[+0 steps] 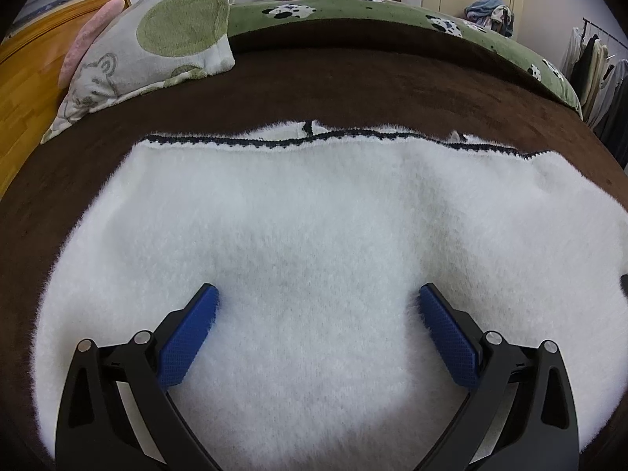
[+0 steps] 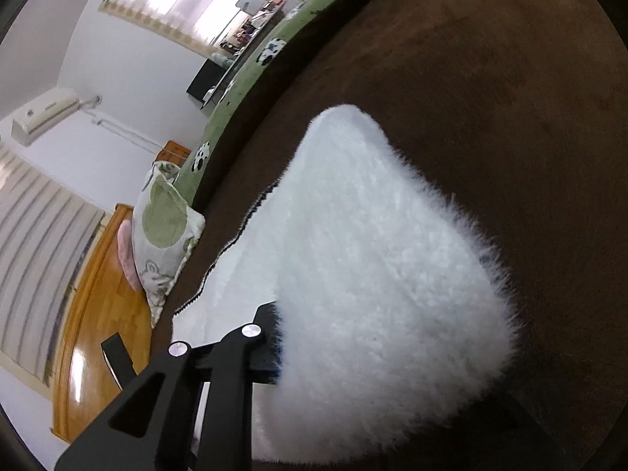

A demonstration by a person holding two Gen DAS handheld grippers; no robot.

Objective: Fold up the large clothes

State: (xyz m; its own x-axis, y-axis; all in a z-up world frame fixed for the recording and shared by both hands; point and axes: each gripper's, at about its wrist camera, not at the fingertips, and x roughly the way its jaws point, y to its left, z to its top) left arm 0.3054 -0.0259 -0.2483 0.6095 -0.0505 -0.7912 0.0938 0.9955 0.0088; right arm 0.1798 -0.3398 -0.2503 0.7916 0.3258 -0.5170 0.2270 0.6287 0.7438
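1. The bed (image 1: 353, 78) filled both views, covered by a dark brown blanket (image 2: 490, 78) with a green spotted cover (image 1: 392, 11) along its far edge.
2. The white fluffy garment (image 1: 314, 216) lay spread flat on the brown blanket in the middle of the bed, its dark-trimmed edge (image 1: 243, 142) pointing toward the far side.
3. In the right wrist view, one end of the garment (image 2: 373, 255) was bunched and raised off the blanket, forming a thick rounded flap.
4. A pillow (image 1: 157, 47) with green patches leaned at the head of the bed by the wooden headboard (image 1: 23, 78), well apart from the garment.
5. The left gripper (image 1: 318, 306) pointed down at the garment with its blue pads (image 1: 447, 333) spread wide apart, both tips resting on or just above the fluffy pile; nothing was clamped between them.
6. The right gripper (image 2: 276, 337) had closed on the raised end of the garment: one black finger (image 2: 235, 353) showed beside the fabric, and the other was hidden under the fluff.
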